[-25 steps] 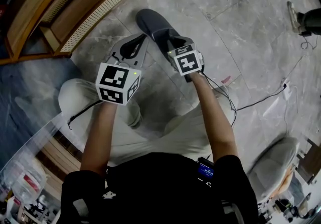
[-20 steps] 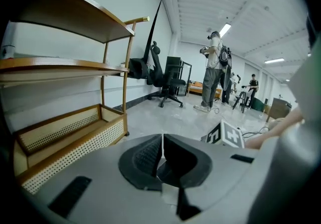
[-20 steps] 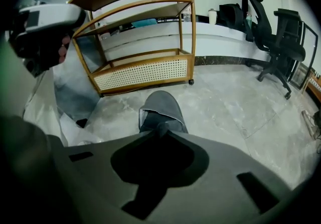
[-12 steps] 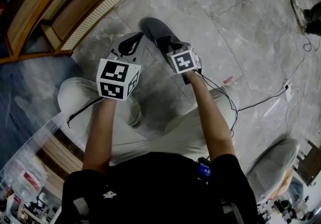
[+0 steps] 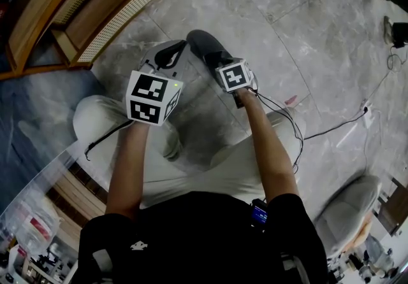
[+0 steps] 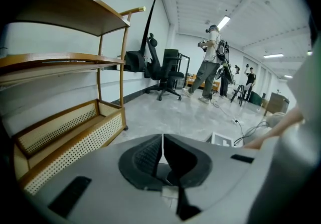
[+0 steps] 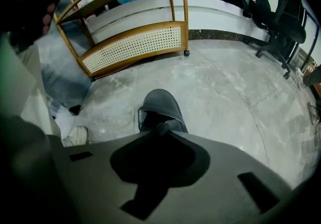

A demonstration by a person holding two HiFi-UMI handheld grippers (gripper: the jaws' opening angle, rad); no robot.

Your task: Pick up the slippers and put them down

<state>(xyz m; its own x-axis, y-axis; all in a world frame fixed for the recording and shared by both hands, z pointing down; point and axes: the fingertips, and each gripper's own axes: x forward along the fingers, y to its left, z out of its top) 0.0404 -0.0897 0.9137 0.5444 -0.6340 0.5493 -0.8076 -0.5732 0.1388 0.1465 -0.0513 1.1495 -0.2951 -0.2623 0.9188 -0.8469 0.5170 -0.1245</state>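
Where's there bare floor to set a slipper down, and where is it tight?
Open marble floor lies right of the grey slipper, out to the black cable, and beyond its toe. Tight: the strip between the slipper and the wooden shelf, and close in by the person's knees.

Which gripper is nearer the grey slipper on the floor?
Right. The right gripper holds the slipper by its rim, jaws having just been opening; the left gripper hangs beside it, shut, empty.
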